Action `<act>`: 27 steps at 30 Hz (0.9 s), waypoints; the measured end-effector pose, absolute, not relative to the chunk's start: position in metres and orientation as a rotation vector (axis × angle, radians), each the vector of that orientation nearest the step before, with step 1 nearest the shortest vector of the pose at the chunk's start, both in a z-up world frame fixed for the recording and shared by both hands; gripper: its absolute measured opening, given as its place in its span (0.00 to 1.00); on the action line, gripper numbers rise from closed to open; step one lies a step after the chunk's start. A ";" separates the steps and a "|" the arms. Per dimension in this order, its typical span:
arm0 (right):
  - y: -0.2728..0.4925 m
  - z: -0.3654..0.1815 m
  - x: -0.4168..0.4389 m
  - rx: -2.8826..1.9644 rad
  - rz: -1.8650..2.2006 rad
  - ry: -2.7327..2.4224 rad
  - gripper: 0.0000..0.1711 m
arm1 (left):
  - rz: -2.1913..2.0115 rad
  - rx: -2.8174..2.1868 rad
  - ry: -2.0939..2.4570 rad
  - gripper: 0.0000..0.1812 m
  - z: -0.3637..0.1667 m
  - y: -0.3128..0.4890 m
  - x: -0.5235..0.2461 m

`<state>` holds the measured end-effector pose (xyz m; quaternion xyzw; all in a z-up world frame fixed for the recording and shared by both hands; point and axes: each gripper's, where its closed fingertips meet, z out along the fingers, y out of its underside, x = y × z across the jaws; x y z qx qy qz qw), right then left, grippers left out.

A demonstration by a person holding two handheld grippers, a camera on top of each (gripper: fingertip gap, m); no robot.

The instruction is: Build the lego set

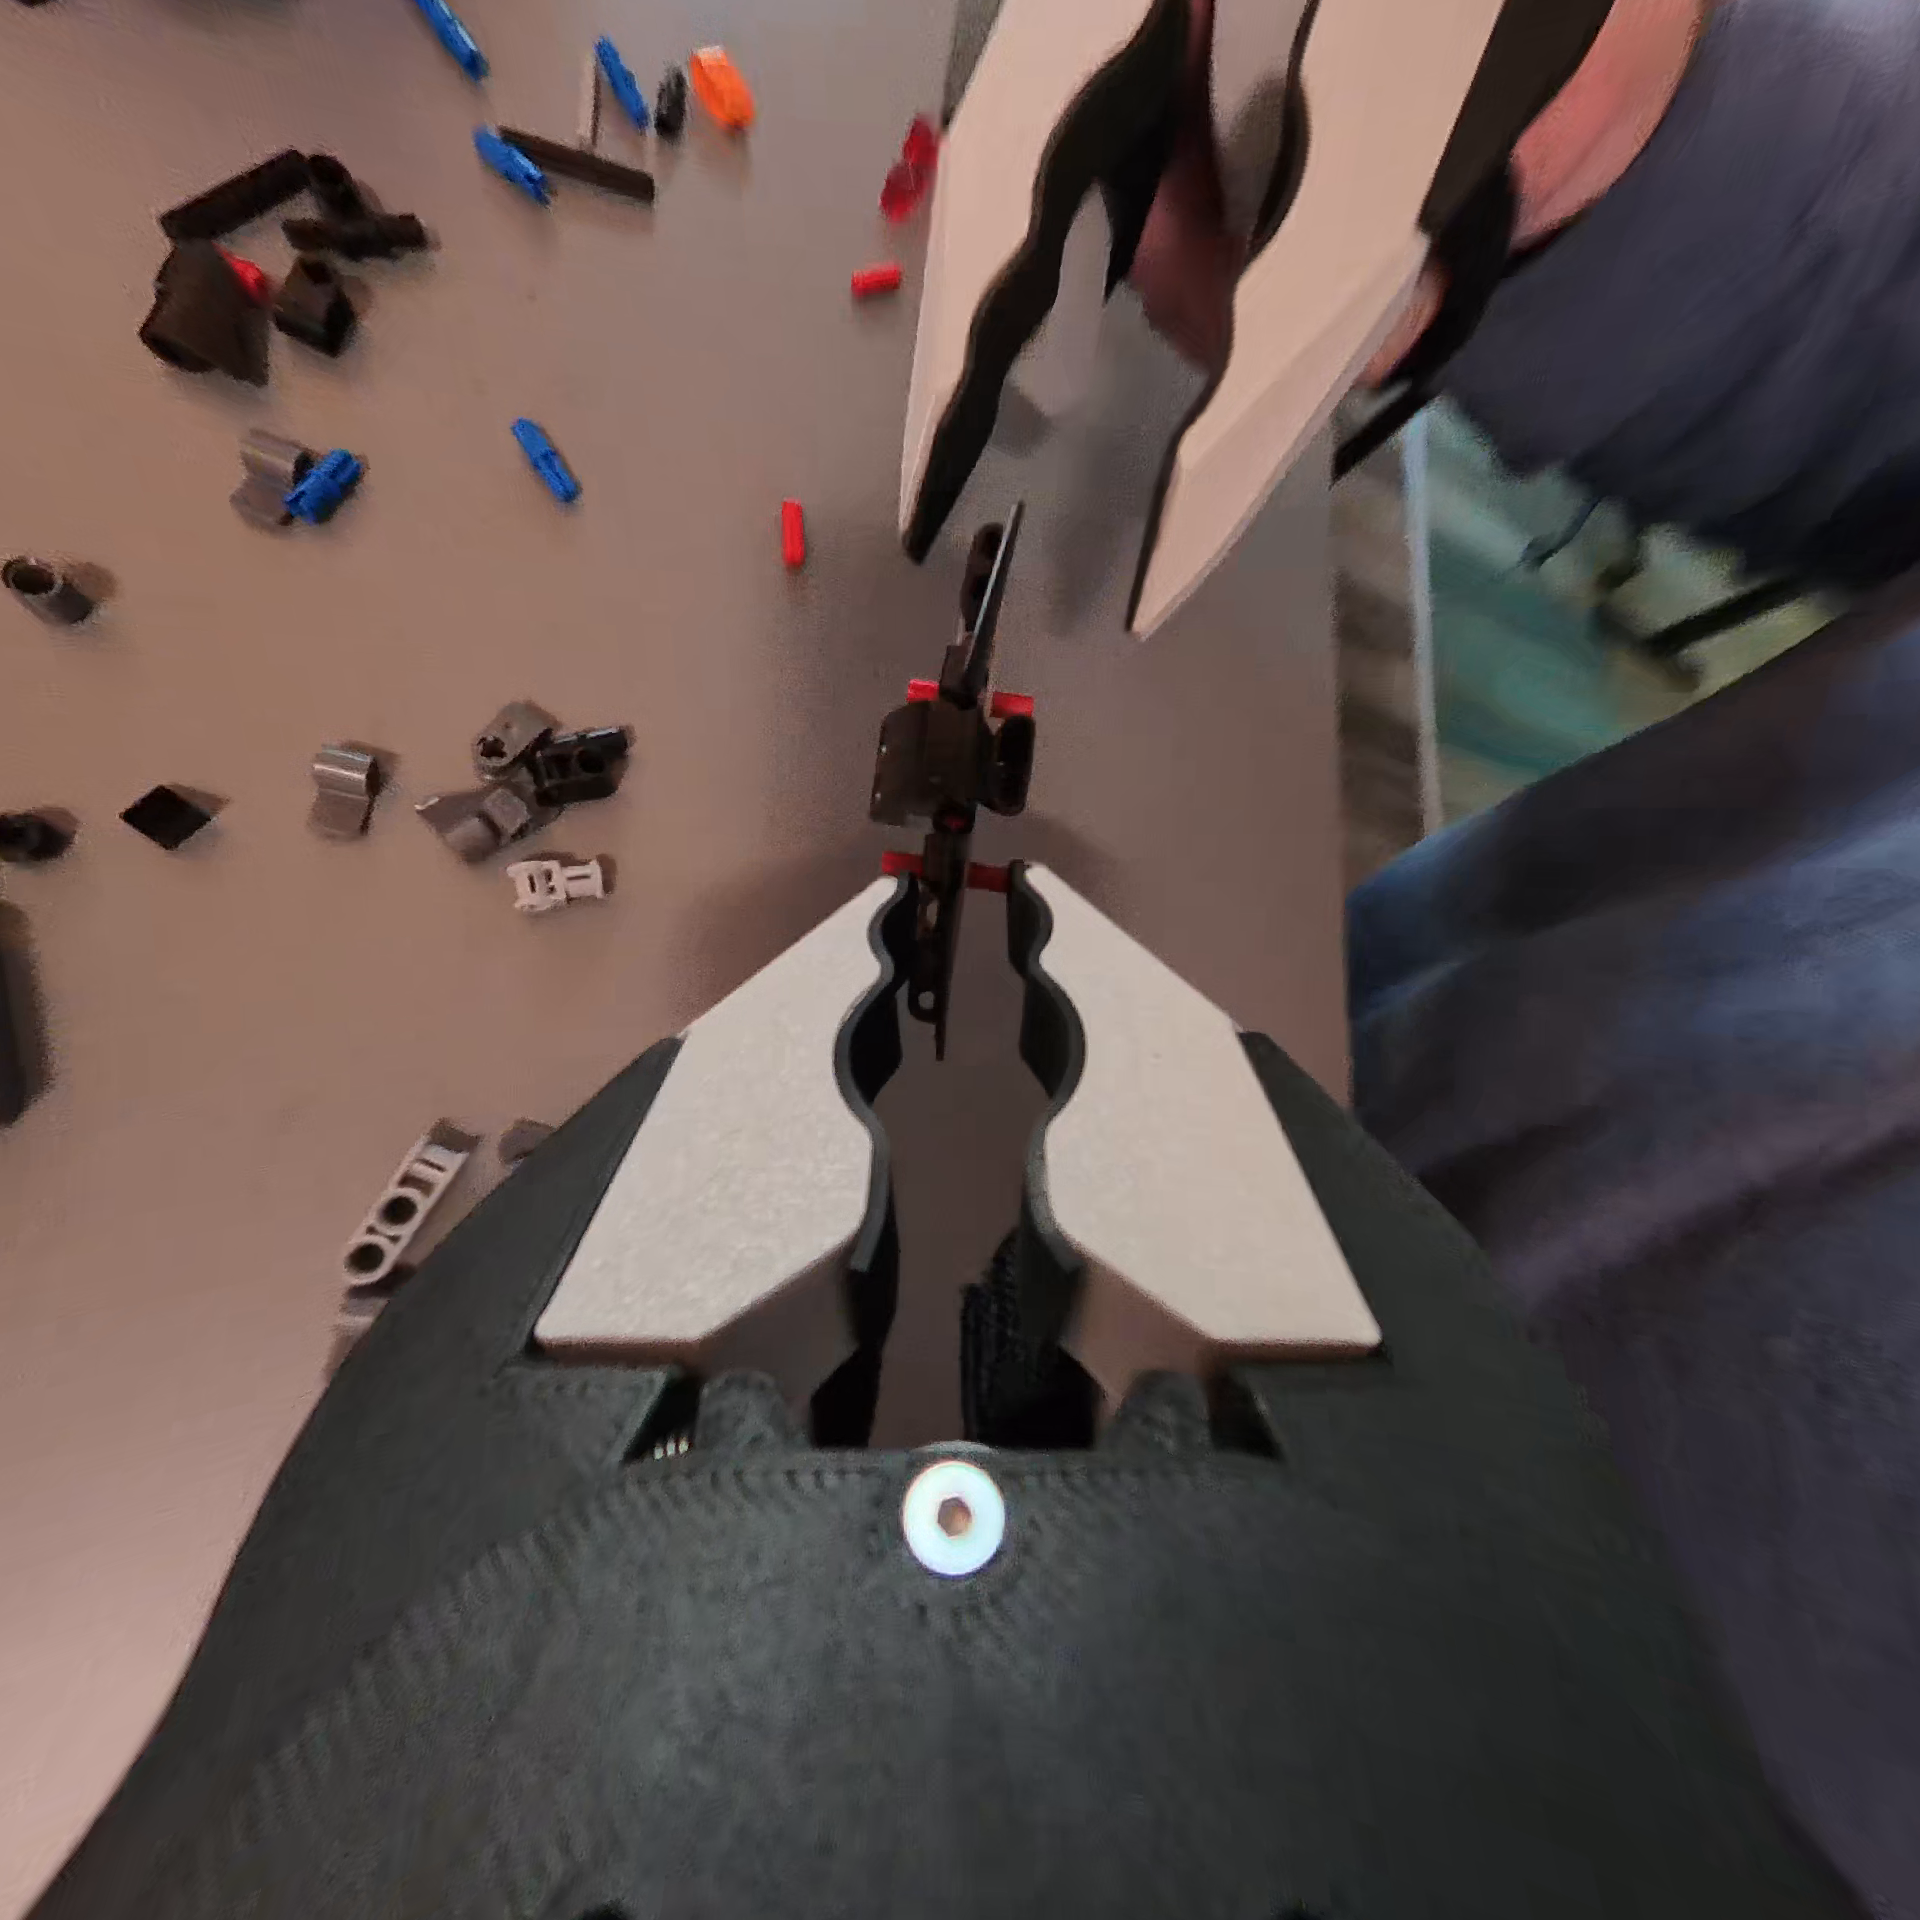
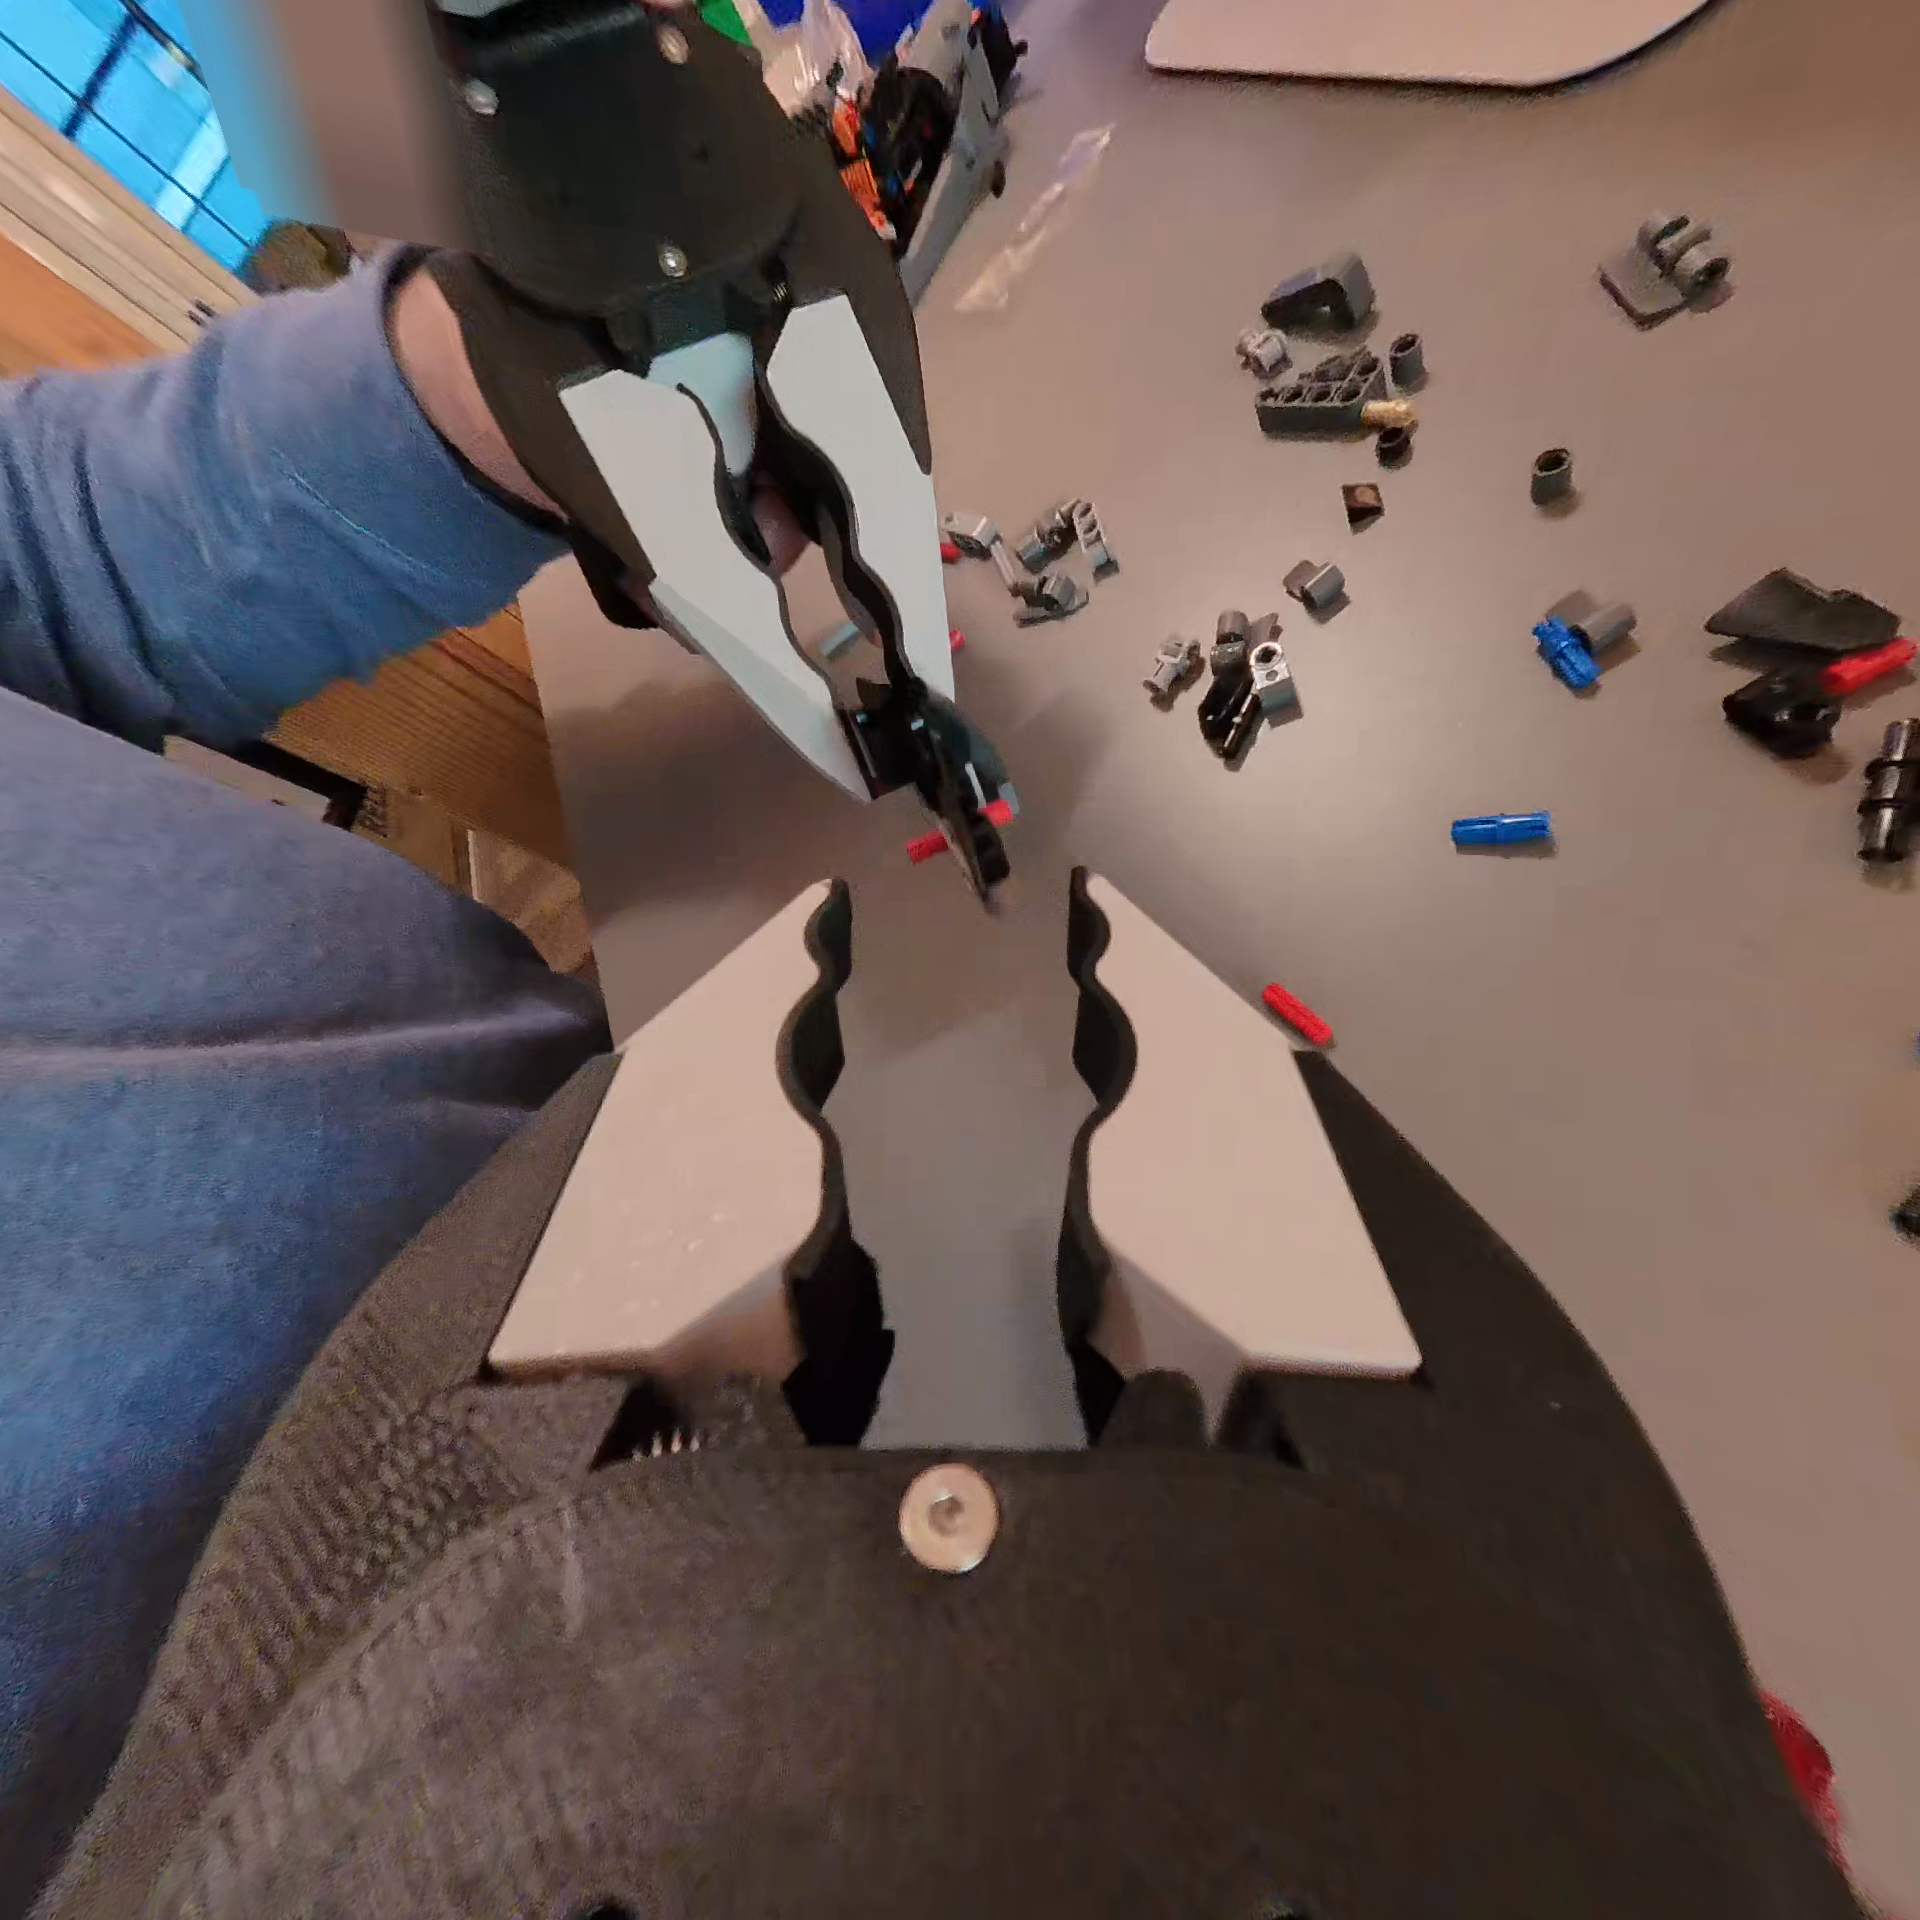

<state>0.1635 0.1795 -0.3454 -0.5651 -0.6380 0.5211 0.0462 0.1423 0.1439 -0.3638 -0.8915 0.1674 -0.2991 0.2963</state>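
My left gripper (image 1: 956,883) is shut on a small black Lego assembly (image 1: 951,748) with red pins through it. It holds the assembly upright above the grey table (image 1: 675,623). The right wrist view shows the same gripper (image 2: 914,748) with the assembly (image 2: 961,800) at its tips. My right gripper (image 2: 958,883) is open and empty, with its tips just short of the assembly's free end. In the left wrist view it (image 1: 1029,582) hangs open just beyond the top of the assembly.
Loose Lego pieces lie across the table: blue pins (image 1: 545,457), red pins (image 2: 1296,1013), grey connectors (image 2: 1060,551) and black parts (image 1: 249,270). A partly built model (image 2: 914,125) and a grey board (image 2: 1403,42) lie at the far edge. A person's blue sleeve (image 2: 208,478) is near the table edge.
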 end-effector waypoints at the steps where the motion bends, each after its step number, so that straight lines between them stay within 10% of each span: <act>1: 0.179 -0.343 0.163 -1.719 1.613 -1.933 0.25 | -0.858 -2.336 0.383 0.09 -0.357 0.145 0.143; 27: 0.189 -0.268 0.082 -1.735 2.393 -1.169 0.10 | -1.239 -1.589 -0.428 0.09 -0.272 0.179 0.107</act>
